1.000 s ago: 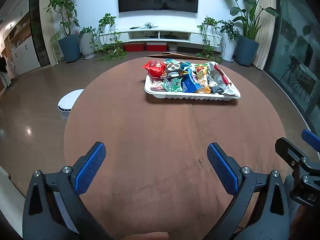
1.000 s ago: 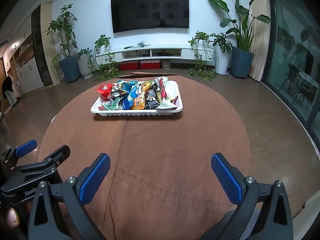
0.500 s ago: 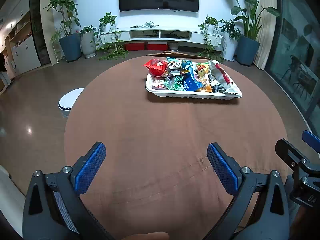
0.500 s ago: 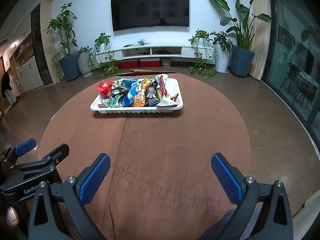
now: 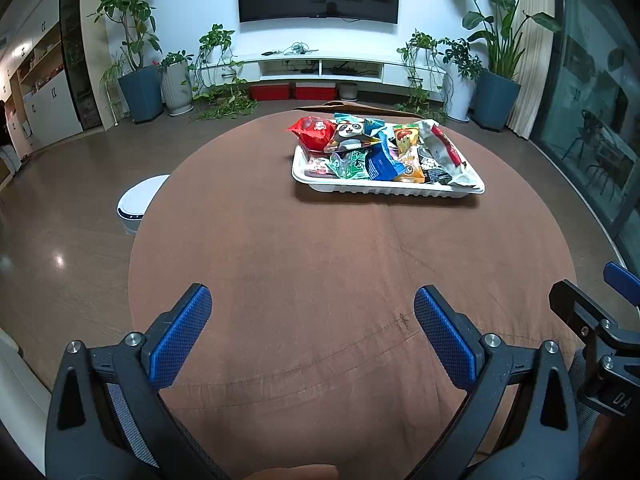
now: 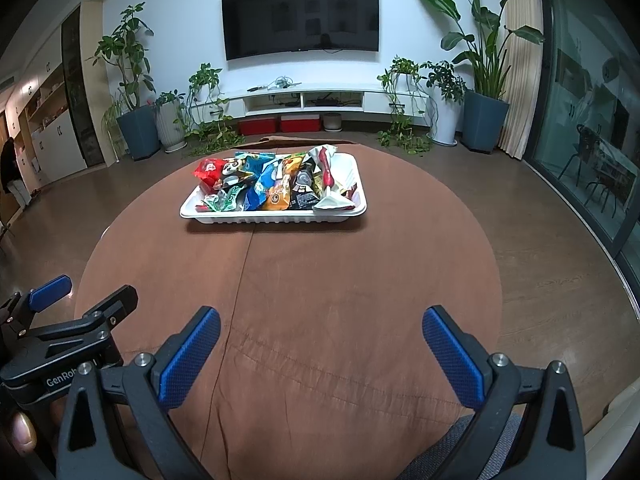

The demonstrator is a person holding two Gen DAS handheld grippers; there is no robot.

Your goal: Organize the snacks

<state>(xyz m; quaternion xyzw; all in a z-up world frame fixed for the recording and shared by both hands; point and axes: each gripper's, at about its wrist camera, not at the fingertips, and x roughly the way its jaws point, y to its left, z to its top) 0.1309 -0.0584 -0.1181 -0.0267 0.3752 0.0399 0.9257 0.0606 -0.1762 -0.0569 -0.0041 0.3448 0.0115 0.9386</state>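
Note:
A white tray (image 5: 384, 189) piled with several snack packets stands on the far half of the round brown table (image 5: 320, 264); it also shows in the right wrist view (image 6: 272, 218). The pile holds a red bag (image 5: 314, 133), a panda packet (image 5: 350, 132) and an orange packet (image 6: 282, 192). My left gripper (image 5: 312, 320) is open and empty over the table's near edge. My right gripper (image 6: 320, 340) is open and empty beside it, well short of the tray.
A white round bin (image 5: 140, 200) stands on the floor left of the table. Potted plants (image 6: 136, 120), a low TV shelf (image 6: 304, 100) and a wall TV (image 6: 300, 16) line the far wall. Glass doors are at the right.
Both grippers have risen and tilted slightly, so the tray sits a little lower in both views. Both stay open and empty.

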